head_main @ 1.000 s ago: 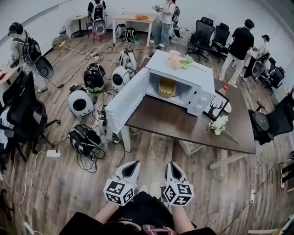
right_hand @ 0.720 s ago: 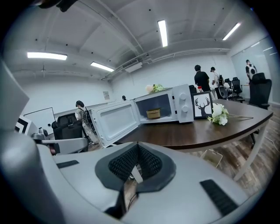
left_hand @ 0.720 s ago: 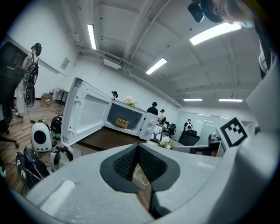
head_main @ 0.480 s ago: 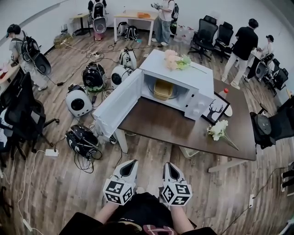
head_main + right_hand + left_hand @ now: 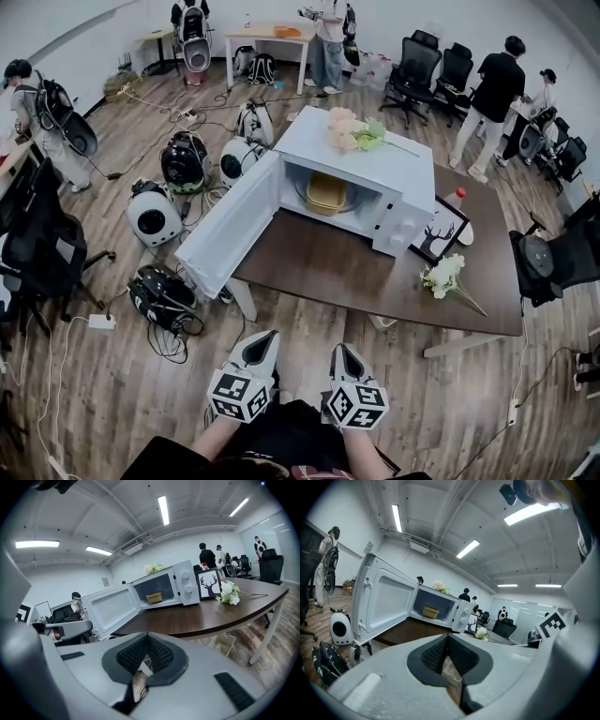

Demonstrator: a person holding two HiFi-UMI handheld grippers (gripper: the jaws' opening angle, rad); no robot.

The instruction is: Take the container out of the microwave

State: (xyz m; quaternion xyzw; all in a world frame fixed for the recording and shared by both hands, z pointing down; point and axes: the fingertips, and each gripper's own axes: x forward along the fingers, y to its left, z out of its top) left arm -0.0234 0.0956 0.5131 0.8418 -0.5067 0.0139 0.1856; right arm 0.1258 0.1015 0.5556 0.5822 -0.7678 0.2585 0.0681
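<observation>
A white microwave (image 5: pixel 361 157) stands on a dark brown table (image 5: pixel 337 267) with its door (image 5: pixel 230 227) swung wide open to the left. Inside sits a yellow container (image 5: pixel 326 192), which also shows in the left gripper view (image 5: pixel 431 611) and the right gripper view (image 5: pixel 154 597). My left gripper (image 5: pixel 266 340) and right gripper (image 5: pixel 343 354) are side by side low in front of my body, well short of the table's near edge. Both are shut with nothing in them, and both point toward the microwave (image 5: pixel 449 609) (image 5: pixel 176 588).
Pink flowers (image 5: pixel 352 129) lie on top of the microwave. A deer picture frame (image 5: pixel 442 230), a red-capped bottle (image 5: pixel 457 195) and white flowers (image 5: pixel 442 275) are on the table's right part. Round backpacks (image 5: pixel 152 211) and cables litter the floor at left. Office chairs and several people stand around the room.
The table and microwave have drawn nearer and slid slightly left in the head view. Both grippers stayed shut, side by side, slightly lower in the frame.
</observation>
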